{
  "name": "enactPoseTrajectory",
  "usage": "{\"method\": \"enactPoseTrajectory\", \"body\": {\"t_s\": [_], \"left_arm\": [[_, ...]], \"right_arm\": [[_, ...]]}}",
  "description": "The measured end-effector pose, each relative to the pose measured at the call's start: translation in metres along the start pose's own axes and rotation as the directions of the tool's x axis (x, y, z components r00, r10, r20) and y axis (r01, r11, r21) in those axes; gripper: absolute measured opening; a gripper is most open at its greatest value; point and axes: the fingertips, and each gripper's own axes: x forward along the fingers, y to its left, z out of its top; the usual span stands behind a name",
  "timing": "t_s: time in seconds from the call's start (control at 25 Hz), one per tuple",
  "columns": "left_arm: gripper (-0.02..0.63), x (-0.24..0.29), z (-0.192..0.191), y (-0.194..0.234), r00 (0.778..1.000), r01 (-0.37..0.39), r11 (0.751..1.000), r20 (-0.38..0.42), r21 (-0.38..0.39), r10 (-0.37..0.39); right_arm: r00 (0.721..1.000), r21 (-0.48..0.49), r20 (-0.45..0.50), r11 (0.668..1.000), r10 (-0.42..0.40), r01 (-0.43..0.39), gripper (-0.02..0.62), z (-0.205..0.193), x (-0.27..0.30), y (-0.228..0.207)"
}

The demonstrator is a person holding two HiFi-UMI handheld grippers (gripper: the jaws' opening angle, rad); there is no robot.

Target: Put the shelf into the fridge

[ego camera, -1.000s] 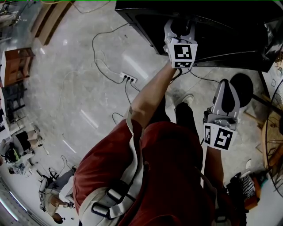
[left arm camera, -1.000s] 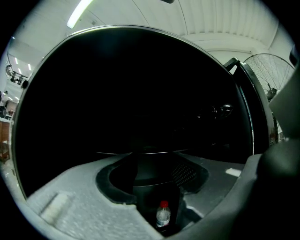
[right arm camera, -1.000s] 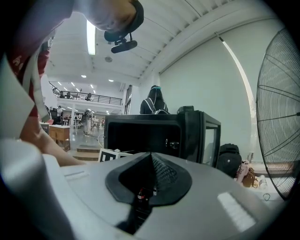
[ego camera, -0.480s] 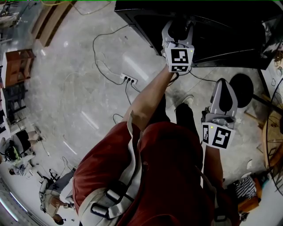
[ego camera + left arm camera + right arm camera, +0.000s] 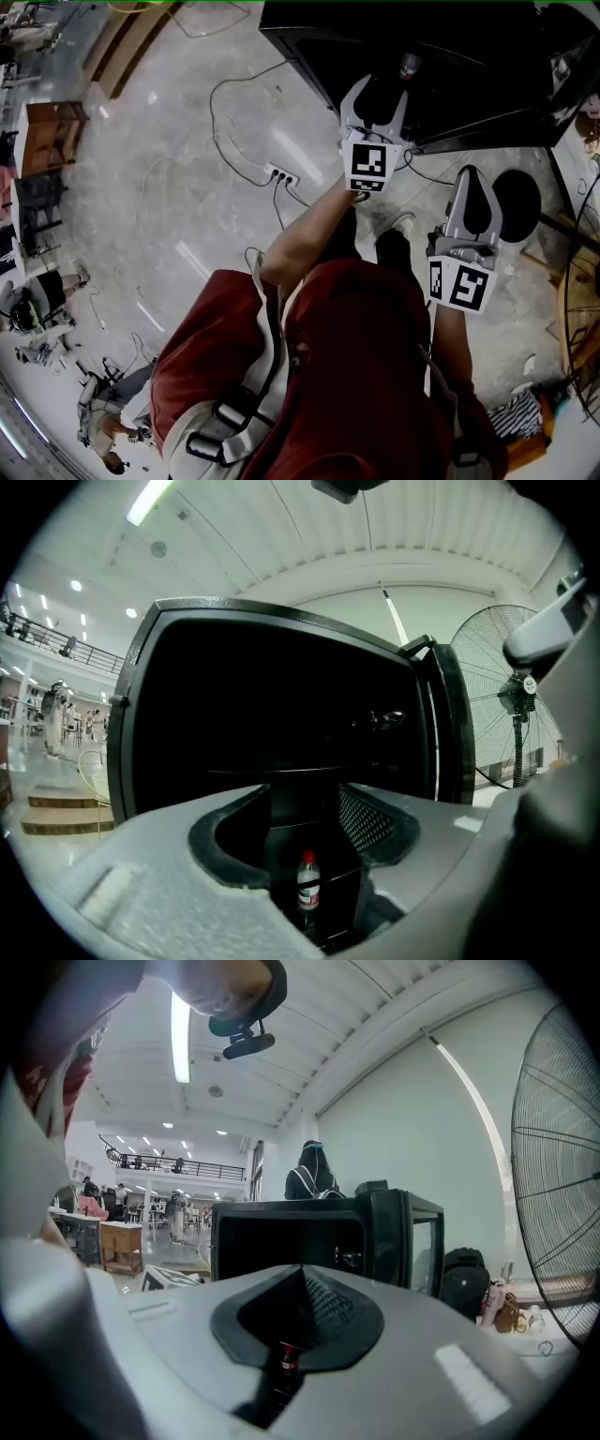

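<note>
I am standing on a pale, glossy floor (image 5: 169, 216). A white power strip (image 5: 278, 174) is lying on it just left of my feet, its cables (image 5: 225, 112) trailing toward the far side. The black fridge (image 5: 469, 84) is sitting on it ahead of me, and a round black fan base (image 5: 516, 199) is resting to the near right of that.

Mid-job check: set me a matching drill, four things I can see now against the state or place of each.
Things:
1. left gripper
2. right gripper
3. bottle
4. power strip

States or places:
A. lying on the floor
B. jaws together at the tips
C. upright inside the fridge
D. jaws wide apart, nothing held

Pairs: 1-D, 2-B, 3-C, 4-A.

The left gripper's jaws have just been opening, and there is nothing in their grip.
</note>
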Motion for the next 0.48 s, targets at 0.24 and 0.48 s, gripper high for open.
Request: {"method": "enactPoseTrajectory", "body": {"t_s": [0.24,0.48], "left_arm": [[0.232,-0.047,0.015,0.000,1.000,0.007,1.000,-0.012,0.012,-0.007],[0.232,-0.105,0.046,0.016,1.000,0.004,1.000,-0.006,0.001,-0.004]], "right_arm": [[0.999,0.011,0.031,1.000,0.012,-0.012,-0.002,0.008,0.001,-0.002],[0.998,-0.001,0.066,1.000,0.022,-0.022,0.000,0.022,-0.001,-0.004]]}}
